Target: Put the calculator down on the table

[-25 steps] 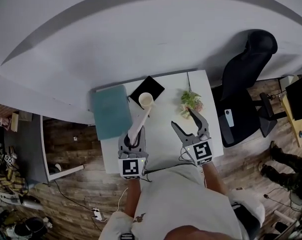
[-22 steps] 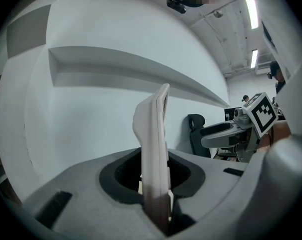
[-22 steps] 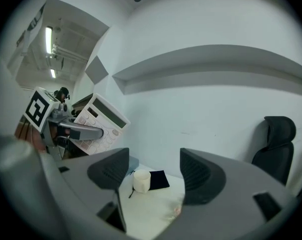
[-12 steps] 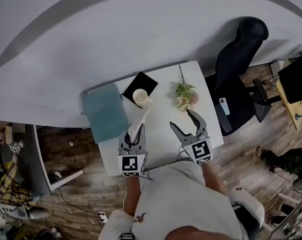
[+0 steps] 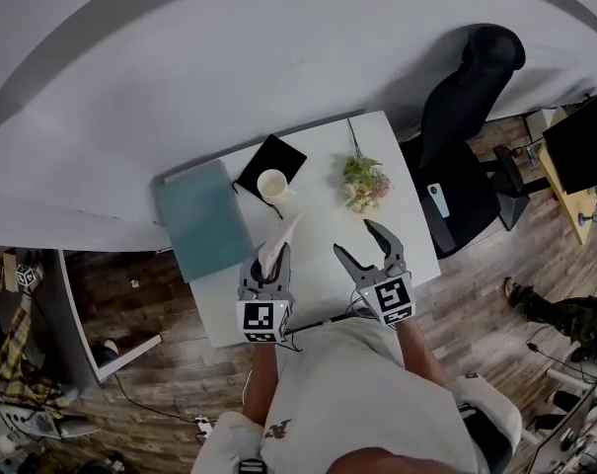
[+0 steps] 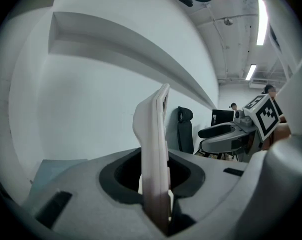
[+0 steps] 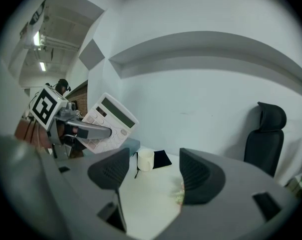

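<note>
Calculator [image 5: 281, 237], likely light and stiff, is clamped by its lower end in left gripper [image 5: 266, 268], frame centre; right gripper [image 5: 354, 238] gapes empty.

Left gripper [image 5: 273, 261] jaws clamped tight, right gripper [image 5: 355, 239] jaws spread apart.

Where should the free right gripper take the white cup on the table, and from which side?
Probably across the round wall of the white cup at mid-height, coming in from the person's side over the table. It stands upright, mouth up, so its sides offer opposing faces. The black pouch lies behind it and the flowers to its right. The open right gripper faces it.
</note>
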Demonstrator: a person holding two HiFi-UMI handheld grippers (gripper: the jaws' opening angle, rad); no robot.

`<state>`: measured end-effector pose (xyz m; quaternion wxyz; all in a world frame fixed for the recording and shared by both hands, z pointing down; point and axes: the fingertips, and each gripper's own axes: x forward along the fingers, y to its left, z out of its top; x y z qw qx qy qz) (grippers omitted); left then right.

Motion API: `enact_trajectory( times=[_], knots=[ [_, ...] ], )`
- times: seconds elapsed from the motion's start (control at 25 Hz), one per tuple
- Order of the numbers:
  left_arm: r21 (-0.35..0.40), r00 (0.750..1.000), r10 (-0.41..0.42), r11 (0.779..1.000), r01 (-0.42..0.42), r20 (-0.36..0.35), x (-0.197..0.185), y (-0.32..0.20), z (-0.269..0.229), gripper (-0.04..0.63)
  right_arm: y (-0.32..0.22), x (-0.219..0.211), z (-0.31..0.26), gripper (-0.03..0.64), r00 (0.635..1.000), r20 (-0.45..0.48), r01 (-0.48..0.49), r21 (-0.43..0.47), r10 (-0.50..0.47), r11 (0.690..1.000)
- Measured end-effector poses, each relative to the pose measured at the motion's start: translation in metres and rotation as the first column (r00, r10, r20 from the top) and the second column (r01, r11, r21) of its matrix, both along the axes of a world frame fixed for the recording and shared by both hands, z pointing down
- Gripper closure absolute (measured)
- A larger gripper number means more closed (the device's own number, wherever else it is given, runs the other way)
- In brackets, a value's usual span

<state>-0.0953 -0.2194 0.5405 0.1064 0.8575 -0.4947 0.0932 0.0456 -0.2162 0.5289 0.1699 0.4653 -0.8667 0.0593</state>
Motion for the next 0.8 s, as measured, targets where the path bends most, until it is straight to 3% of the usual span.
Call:
enact_trajectory(
  times=[0.8],
  knots=[
    [-0.159,0.998,0.052,0.985,-0.059,-0.045,0.014,0.002,0.061,0.497,0.006,-0.002,0.055,0.301,0.999,-0.036,0.005,-0.112,-0.009,0.994]
  ],
)
